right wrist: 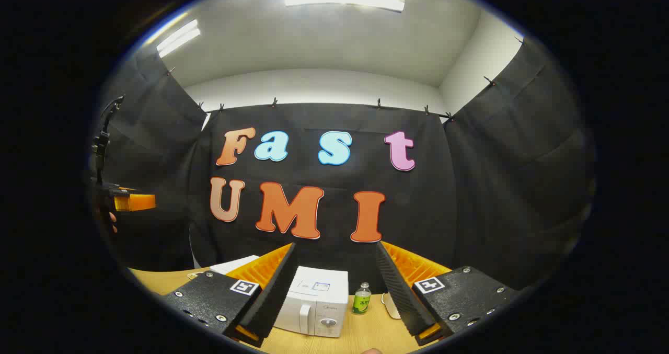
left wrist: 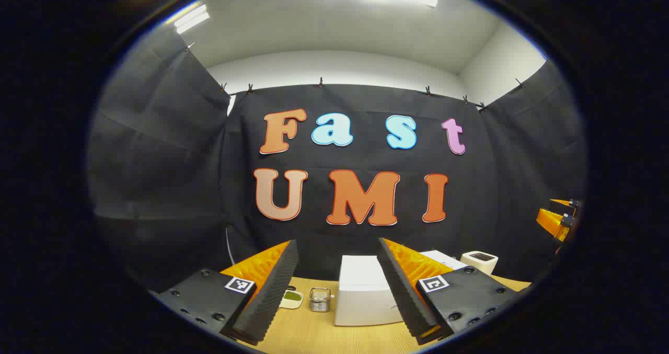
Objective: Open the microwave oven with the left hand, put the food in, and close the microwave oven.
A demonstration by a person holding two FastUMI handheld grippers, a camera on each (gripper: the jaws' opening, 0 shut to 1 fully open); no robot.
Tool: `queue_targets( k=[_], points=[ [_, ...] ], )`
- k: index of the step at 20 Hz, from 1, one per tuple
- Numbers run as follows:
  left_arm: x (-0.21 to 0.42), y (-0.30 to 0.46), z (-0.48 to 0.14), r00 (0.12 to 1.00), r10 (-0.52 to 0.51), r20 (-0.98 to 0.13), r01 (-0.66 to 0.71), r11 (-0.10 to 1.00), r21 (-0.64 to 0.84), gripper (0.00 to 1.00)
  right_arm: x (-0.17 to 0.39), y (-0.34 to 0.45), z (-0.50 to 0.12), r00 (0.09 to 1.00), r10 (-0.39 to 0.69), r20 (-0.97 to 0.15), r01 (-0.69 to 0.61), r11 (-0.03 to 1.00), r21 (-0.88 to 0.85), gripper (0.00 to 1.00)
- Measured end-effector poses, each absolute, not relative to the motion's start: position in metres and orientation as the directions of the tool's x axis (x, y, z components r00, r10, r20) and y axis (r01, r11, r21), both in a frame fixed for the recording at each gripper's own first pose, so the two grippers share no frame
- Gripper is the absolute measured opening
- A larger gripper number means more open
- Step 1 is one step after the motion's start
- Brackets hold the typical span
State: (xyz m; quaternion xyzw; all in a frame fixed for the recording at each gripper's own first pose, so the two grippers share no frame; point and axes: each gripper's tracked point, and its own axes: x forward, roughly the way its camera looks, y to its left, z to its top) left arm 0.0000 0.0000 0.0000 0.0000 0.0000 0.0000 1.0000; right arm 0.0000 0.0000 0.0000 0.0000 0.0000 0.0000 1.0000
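Wooden counter (right wrist: 360,333) ahead of both spread, empty grippers — microwave (right wrist: 313,301) rigid, boxy; take its vertical door handle (right wrist: 304,316).

Wooden table (right wrist: 360,333) carries the closed microwave (right wrist: 313,304) at centre. Bottle (right wrist: 361,299) stands at its 3 o'clock. In left gripper view, tin (left wrist: 319,299) and dish (left wrist: 291,298) sit at the microwave's 9 o'clock, white box (left wrist: 480,261) at 2 o'clock.

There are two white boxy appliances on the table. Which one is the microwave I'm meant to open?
The microwave is the larger white box with a vertical door handle and round knob, left of the green bottle. The small white appliance has neither.
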Motion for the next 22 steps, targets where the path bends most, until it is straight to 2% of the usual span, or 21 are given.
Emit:
queue_targets(
  k=[4, 9, 11, 12, 13, 22],
  points=[
    [0.009, -0.001, -0.010, 0.999, -0.005, -0.036, 0.004, 1.000, -0.026, 0.96, 0.007, -0.002, 0.001, 1.000, 0.000, 0.007, 0.000, 1.000, 0.006, 0.93],
    [0.019, 0.000, -0.005, 1.000, 0.013, -0.009, -0.014, 0.999, -0.040, 0.98, 0.013, -0.010, 0.002, 1.000, 0.011, -0.004, -0.011, 1.000, 0.011, 0.93],
    [0.018, -0.009, -0.008, 1.000, -0.005, -0.014, 0.005, 0.999, -0.050, 0.96, 0.011, -0.018, 0.006, 1.000, -0.002, 0.005, 0.002, 1.000, 0.020, 0.93],
    [0.017, -0.012, -0.005, 1.000, -0.015, -0.003, 0.015, 0.999, -0.052, 1.00, 0.010, -0.019, 0.007, 1.000, -0.008, 0.010, 0.008, 1.000, 0.024, 0.93],
    [0.016, -0.015, -0.001, 1.000, -0.017, 0.008, 0.018, 0.999, -0.048, 0.96, 0.007, -0.023, 0.007, 1.000, -0.018, 0.015, 0.017, 1.000, 0.025, 0.93],
    [0.001, -0.036, 0.012, 1.000, -0.017, 0.017, 0.018, 1.000, -0.018, 0.96, -0.010, -0.028, 0.009, 1.000, -0.005, -0.025, 0.006, 1.000, 0.022, 0.92]
  ],
)
